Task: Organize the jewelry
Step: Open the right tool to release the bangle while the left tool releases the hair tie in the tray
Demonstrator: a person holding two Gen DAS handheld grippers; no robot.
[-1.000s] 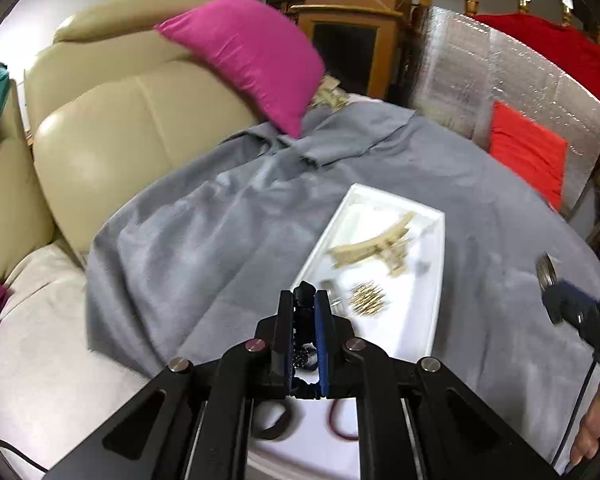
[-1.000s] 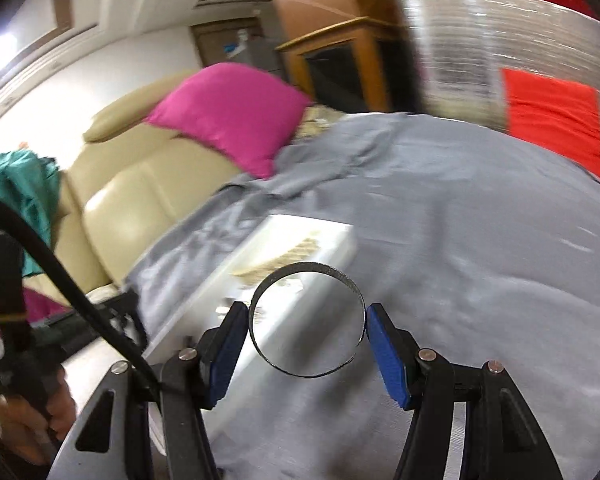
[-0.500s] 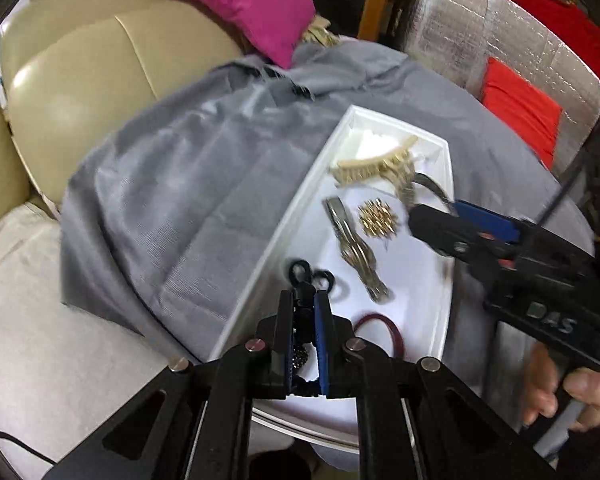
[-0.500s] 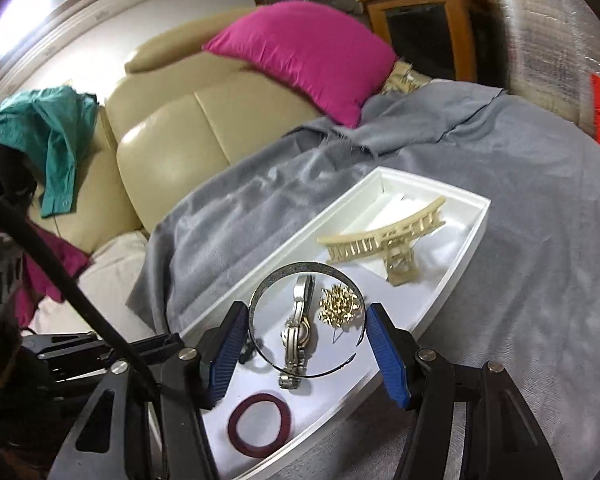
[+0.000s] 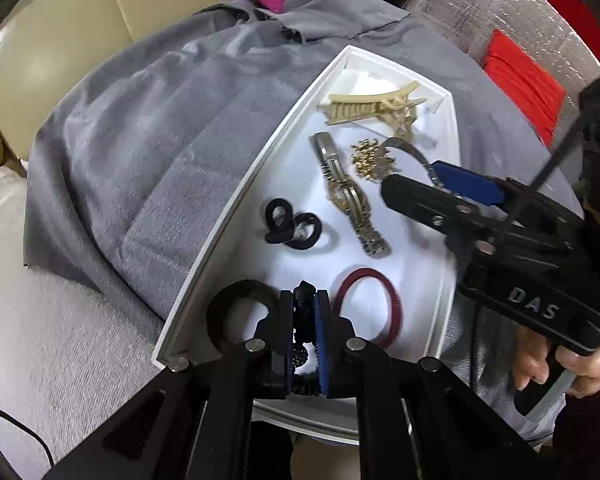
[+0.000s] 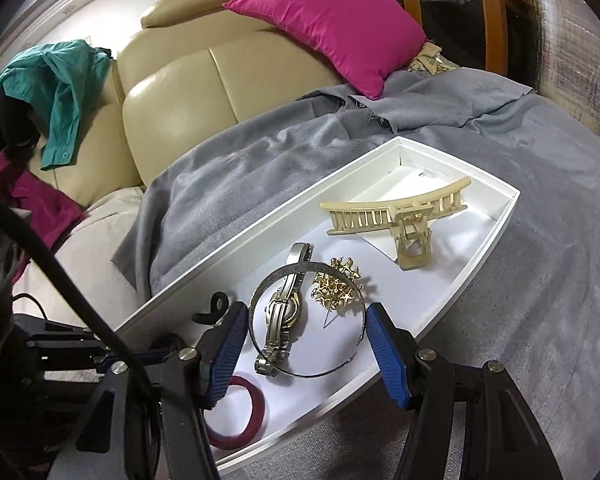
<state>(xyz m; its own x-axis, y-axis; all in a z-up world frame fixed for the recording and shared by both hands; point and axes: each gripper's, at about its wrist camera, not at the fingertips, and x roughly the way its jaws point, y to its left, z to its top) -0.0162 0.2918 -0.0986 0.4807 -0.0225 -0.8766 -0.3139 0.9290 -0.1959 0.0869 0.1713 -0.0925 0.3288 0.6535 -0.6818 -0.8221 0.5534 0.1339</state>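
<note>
A white tray (image 5: 256,168) lies on a grey cloth and holds a cream hair claw (image 5: 372,106), a metal watch (image 5: 346,194), a gold brooch (image 5: 370,160), black hair ties (image 5: 292,226) and a maroon hair band (image 5: 370,304). My left gripper (image 5: 304,334) is shut on a black beaded bracelet (image 5: 302,320) over the tray's near end. My right gripper (image 6: 306,340) is shut on a thin silver bangle (image 6: 306,280) and holds it above the watch (image 6: 282,308) and brooch (image 6: 336,286). The right gripper also shows in the left wrist view (image 5: 440,184).
The grey cloth (image 6: 540,208) covers a round table. A beige leather sofa (image 6: 172,92) with a magenta cushion (image 6: 328,20) stands behind, with teal clothing (image 6: 56,88) on it. A red cushion (image 5: 524,84) and a foil-covered panel are on the right.
Both grippers have moved in over the tray and lower. The right gripper has carried the bangle from beside the tray to above the watch and brooch.
</note>
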